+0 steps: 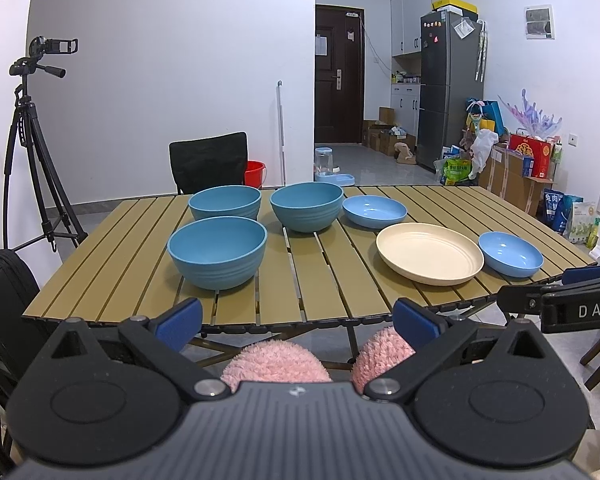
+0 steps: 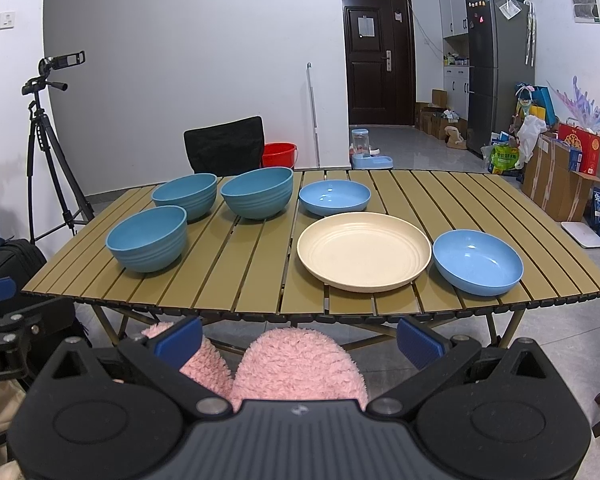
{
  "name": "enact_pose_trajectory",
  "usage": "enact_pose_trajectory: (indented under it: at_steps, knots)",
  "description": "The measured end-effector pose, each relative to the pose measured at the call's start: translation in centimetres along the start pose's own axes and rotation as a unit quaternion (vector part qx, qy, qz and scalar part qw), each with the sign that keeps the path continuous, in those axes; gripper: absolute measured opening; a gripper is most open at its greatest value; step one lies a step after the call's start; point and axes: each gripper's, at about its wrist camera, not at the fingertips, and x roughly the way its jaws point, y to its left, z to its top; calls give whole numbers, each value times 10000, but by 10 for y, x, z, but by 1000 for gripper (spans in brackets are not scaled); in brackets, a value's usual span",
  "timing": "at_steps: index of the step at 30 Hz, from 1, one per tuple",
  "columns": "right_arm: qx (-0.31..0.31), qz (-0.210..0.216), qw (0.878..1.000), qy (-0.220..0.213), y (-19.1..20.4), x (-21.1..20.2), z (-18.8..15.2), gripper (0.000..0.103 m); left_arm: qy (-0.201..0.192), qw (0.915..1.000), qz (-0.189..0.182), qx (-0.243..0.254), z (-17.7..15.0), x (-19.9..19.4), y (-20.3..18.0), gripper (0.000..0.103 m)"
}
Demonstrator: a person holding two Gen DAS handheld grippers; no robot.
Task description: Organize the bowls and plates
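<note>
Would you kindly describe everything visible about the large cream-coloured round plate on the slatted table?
The large cream-coloured round plate looks like matte plastic, with concentric ridges stepping down from a raised rim to a flat, empty centre. It sits upright and level on the tan slatted table, near the front edge toward the right. A shallow light-blue dish sits close on its right and another light-blue dish just behind; whether either touches it is unclear. Neither gripper touches it.
</note>
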Motion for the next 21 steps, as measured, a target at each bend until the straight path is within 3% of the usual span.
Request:
enact_pose_trajectory:
  at_steps: [21]
  knots:
    - [65, 28, 9999, 81, -4, 10, 0, 103, 45, 10000, 8, -18, -3, 1, -3, 103]
